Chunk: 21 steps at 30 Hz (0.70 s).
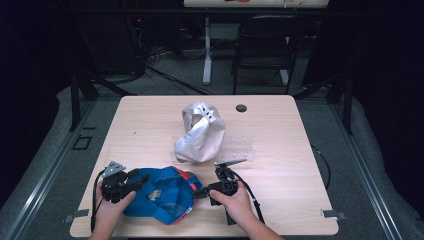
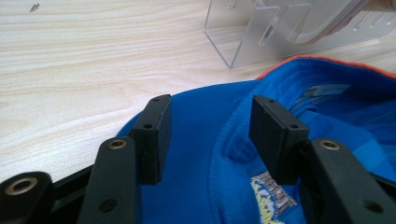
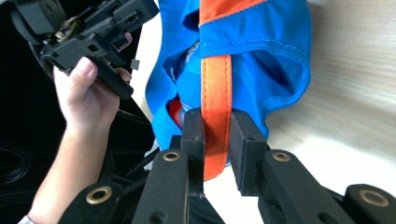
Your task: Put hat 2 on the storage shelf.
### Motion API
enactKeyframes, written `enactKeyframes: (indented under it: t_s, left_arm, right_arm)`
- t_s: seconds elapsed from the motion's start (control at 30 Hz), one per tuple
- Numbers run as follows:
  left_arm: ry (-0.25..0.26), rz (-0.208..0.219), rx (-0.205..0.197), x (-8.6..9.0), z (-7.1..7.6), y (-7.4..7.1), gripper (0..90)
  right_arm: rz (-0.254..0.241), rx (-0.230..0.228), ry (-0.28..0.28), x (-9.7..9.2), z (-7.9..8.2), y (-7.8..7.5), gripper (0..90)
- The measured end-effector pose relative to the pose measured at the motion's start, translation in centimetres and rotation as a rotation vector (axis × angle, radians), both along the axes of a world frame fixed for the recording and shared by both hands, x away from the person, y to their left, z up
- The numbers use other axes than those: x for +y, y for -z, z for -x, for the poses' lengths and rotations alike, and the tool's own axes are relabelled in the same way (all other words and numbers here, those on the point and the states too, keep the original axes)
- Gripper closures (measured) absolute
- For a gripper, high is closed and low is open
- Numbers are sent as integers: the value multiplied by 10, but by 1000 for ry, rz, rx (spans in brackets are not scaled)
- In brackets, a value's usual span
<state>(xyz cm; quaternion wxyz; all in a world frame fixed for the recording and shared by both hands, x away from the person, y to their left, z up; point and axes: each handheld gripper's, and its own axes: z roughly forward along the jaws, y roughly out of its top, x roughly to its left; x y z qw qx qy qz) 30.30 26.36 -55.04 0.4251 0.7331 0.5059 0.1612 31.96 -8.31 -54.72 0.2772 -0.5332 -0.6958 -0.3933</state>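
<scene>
The right tool (image 3: 216, 133) clamped the blue cap's (image 1: 160, 195) orange strap (image 3: 215, 88); the left tool (image 2: 210, 135) stood released over the cap's crown.

Even overhead light falls on the pale table (image 1: 150, 125); the surrounding room lies in deep shadow. The high view is soft and low in detail. In the left gripper view, near jaws blur slightly. The right gripper view is bright, with washed-out wood at right.

Blue cap (image 1: 160, 197) — between both grippers
</scene>
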Motion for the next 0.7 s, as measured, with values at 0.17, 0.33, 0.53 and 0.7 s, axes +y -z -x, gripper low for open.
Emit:
enactKeyframes:
  t_s: [0.17,0.33,0.53,0.7]
  left_arm:
    - [1,0,3,0,0,0,493]
    - [4,-3,-2,-1,0,0,492]
    - [9,-6,2,-1,0,0,492]
    - [8,-9,-1,-3,0,0,492]
  right_arm:
    - [-6,-6,4,-12,0,-8,776]
    - [-10,-12,17,-35,2,-18,776]
    - [-31,-4,72,-63,4,-25,775]
    - [-9,7,103,-85,4,-35,775]
